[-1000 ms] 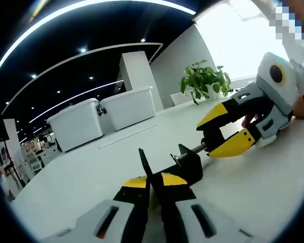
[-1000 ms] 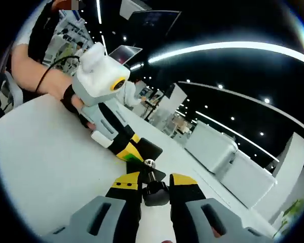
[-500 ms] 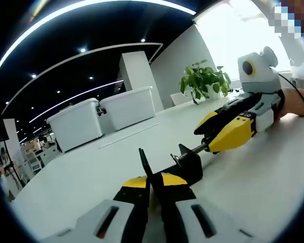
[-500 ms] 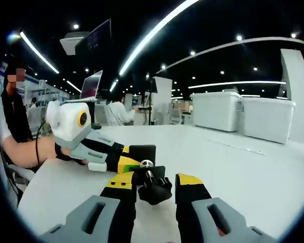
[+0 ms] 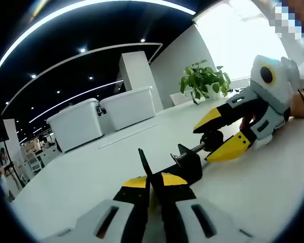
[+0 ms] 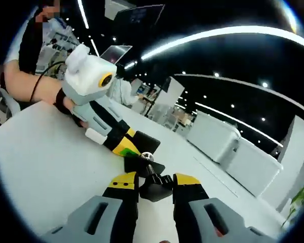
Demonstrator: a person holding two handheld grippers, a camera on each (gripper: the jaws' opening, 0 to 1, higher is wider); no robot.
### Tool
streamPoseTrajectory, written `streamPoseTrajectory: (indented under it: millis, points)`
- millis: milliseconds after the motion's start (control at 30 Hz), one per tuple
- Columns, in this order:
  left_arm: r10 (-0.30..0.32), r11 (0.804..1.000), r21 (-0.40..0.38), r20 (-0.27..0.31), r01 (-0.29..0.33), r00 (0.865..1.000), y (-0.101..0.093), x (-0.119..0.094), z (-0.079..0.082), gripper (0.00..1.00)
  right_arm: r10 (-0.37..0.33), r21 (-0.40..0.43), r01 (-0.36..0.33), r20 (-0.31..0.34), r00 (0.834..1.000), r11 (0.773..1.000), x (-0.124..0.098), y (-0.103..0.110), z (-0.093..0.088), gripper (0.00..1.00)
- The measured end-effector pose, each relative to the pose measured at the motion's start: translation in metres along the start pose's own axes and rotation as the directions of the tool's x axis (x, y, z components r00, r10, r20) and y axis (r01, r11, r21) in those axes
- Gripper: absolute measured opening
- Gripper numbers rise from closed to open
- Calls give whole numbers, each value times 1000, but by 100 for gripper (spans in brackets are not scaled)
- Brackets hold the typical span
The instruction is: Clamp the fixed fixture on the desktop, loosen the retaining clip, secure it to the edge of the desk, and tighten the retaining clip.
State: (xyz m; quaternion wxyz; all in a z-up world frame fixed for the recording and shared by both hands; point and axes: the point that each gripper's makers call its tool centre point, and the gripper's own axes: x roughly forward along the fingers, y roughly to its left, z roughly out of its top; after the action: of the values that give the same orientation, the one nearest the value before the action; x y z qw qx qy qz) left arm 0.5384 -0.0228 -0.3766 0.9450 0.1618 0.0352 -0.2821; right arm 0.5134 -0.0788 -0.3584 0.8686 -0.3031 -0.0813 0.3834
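Black metal clamp fixture (image 5: 185, 164) lies on the white desktop (image 5: 263, 187), directly ahead of the left gripper (image 5: 153, 178), whose two yellow-tipped jaws stand close together and pinch a thin black plate of the fixture that rises between their tips. From the fixture's body a silver threaded screw (image 5: 195, 149) runs away from these jaws toward the right gripper (image 5: 216, 139), which comes in from the right side of the left gripper view. Its yellow jaws sit above and below the round black knob (image 5: 213, 139) at the end of the screw; a narrow gap shows beside the knob, and whether the pads press it cannot be told.

In the right gripper view the same knob (image 6: 155, 187) sits between the right gripper's (image 6: 156, 185) own yellow fingertips (image 6: 122, 181), with the screw's silver end (image 6: 147, 156) just beyond them. Farther ahead the left gripper (image 6: 124, 147) reaches in, its yellow tip against the fixture's black body (image 6: 142, 164), held by a person's hand (image 6: 71, 104).

Well beyond the jaws in the left gripper view stand two white lidded storage bins (image 5: 104, 116) and a green leafy potted plant (image 5: 205, 81).
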Motion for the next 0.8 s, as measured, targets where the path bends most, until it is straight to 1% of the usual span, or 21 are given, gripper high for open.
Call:
streamPoseTrajectory:
  millis: [33,133,200,267,300,367,400,433,467,500,533,567,633,700,800]
  points:
    - [0,1000,0,0,0,1000,0,0,0,7,1,6,-1,1,1000,1000,0,0,0,25]
    - [0,1000,0,0,0,1000,0,0,0,7,4,60,-4,-1,1000,998,1,-2,-2,26]
    - [1,1000,1,0,-1,1000,0,0,0,7,6,131,-5,-5,1000,991,1,-2,-3,26]
    - [1,1000,1,0,-1,1000,0,0,0,7,14,207,-10,-19,1000,978,0,-4,-7,29]
    - [1,1000,1,1,-1,1000,0,0,0,7,34,290,-20,-43,998,957,-1,-3,-13,31]
    - [1,1000,2,1,-1,1000,0,0,0,7,29,386,-25,-4,1000,922,-2,-10,-7,35]
    - [1,1000,1,1,-1,1000,0,1,0,7,17,437,-27,27,999,899,-3,-15,-1,37]
    - [0,1000,1,1,-1,1000,0,1,0,7,4,493,-29,51,999,870,-5,-21,3,37]
    - [1,1000,1,1,-1,1000,0,1,0,7,-6,531,-32,68,998,847,-6,-26,5,37]
    - [1,1000,1,1,-1,1000,0,1,0,7,-9,557,-35,76,997,830,-8,-30,4,37]
    - [0,1000,1,0,0,1000,0,1,0,7,0,584,-39,67,998,811,-8,-31,0,37]
    - [0,1000,1,0,0,1000,0,1,0,7,22,609,-46,46,999,792,-9,-29,-5,36]
    - [1,1000,1,0,-1,1000,0,1,0,7,68,635,-75,35,997,769,-8,-21,-8,34]
    - [1,1000,1,0,-1,1000,0,2,0,7,85,640,-89,37,996,763,-6,-15,-4,32]
    - [0,1000,1,0,0,1000,0,2,0,7,106,639,-95,21,994,763,-3,-8,-6,30]
